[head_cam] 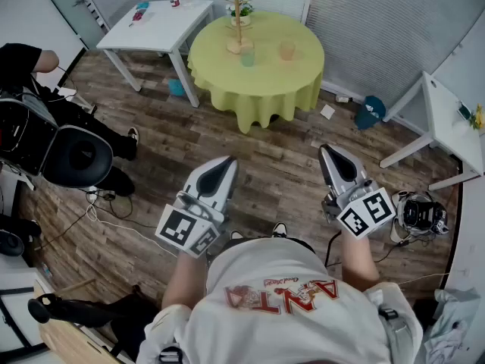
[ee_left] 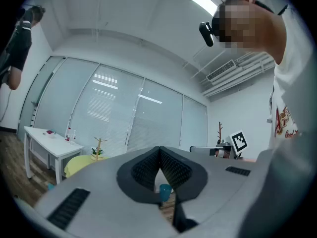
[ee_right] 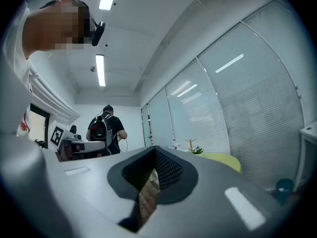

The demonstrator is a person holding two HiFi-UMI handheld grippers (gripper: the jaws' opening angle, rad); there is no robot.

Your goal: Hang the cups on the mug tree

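The wooden floor (head_cam: pixel 250 165) fills most of the head view, and the person stands on it well apart from the round counter (head_cam: pixel 256 82) under its yellow-green cloth. Both tools are held low in front of the body and point toward that counter. The left tool (head_cam: pixel 225 164) is clenched, its jaws meeting at the tips with nothing between them. The right tool (head_cam: pixel 330 152) is likewise clenched and empty.

On the counter stands the wooden mug tree (head_cam: pixel 239 25). A green cup (head_cam: pixel 248 57) sits just beside its base and an orange cup (head_cam: pixel 287 50) sits near it to the right. At this range the branches are small, but they look bare.

By that reading nothing is done yet. The approach, both pick-ups and both hangings are all left to do.
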